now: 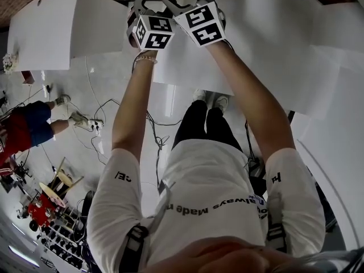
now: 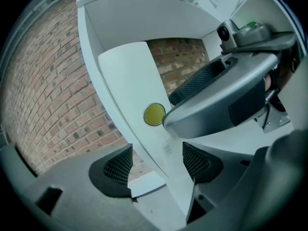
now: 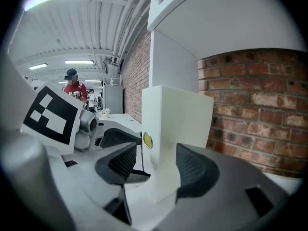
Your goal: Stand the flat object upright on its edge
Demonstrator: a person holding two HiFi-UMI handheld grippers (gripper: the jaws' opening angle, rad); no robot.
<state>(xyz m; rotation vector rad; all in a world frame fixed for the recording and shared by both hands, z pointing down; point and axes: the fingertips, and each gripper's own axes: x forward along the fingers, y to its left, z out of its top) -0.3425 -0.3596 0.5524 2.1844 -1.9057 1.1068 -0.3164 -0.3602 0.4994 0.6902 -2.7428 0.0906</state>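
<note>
While the flat object (image 3: 178,124) is standing on edge in the white shelf (image 3: 171,61), long axis upright, the right tool (image 3: 154,165) is straddling it directly ahead, jaws wide and not clamping. The left tool (image 2: 157,163) is bracketing it just as loosely.

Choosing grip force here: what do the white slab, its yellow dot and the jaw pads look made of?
The white slab: smooth matt white with crisp edges, likely painted board or plastic; unclear which. The yellow dot: glossy disc with a pale rim, perhaps a sticker or button. The pads: black with a fine grid texture, probably rubber.
</note>
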